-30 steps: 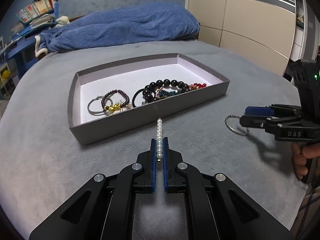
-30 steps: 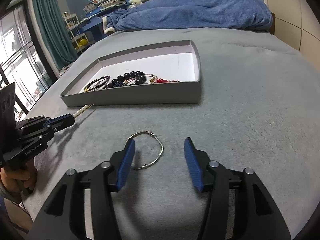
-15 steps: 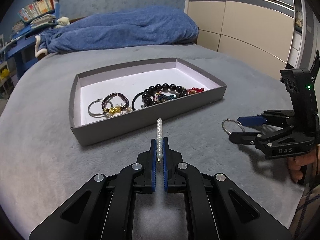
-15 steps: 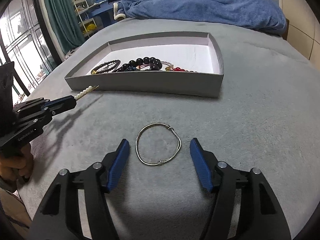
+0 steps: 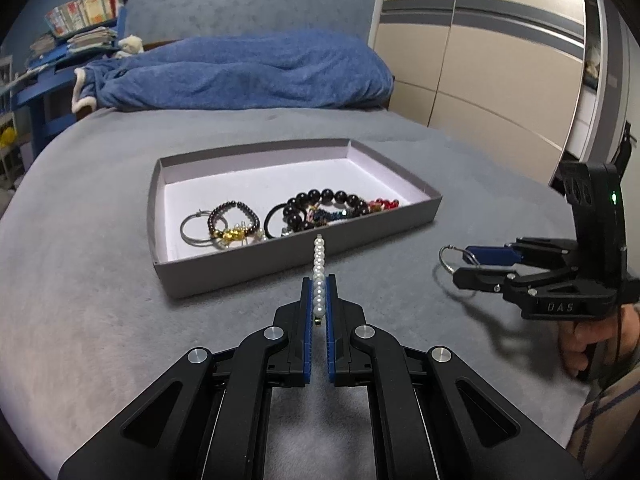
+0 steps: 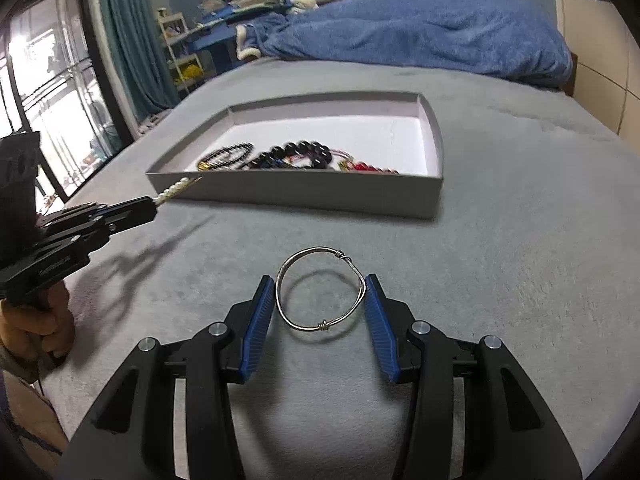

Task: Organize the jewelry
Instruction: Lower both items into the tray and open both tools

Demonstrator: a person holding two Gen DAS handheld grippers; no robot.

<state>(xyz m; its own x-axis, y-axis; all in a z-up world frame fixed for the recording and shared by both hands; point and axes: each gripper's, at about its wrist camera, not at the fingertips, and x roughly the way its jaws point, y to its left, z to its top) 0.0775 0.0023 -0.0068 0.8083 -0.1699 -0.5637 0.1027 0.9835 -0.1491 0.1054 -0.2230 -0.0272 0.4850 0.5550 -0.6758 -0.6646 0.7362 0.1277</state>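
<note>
My left gripper (image 5: 319, 280) is shut on a white pearl strand (image 5: 319, 268) that sticks out forward toward the grey tray (image 5: 224, 276); it also shows in the right wrist view (image 6: 150, 206). The tray holds several bracelets, among them a black bead bracelet (image 5: 320, 200). My right gripper (image 6: 320, 284) has closed on a silver wire bangle (image 6: 320, 288) and holds it across its width, lifted above the grey bed cover. In the left wrist view the right gripper (image 5: 460, 264) holds the bangle (image 5: 448, 258) to the right of the tray.
The tray (image 6: 300, 196) lies mid-bed on a grey blanket. A blue duvet (image 5: 240, 72) is heaped at the far end. Wardrobe doors (image 5: 480, 60) stand at the right, a blue shelf with books (image 6: 240, 8) and a window at the left.
My right gripper has closed from wide open onto the bangle and lifted it off the bed. My left gripper with the pearl strand has risen slightly.
</note>
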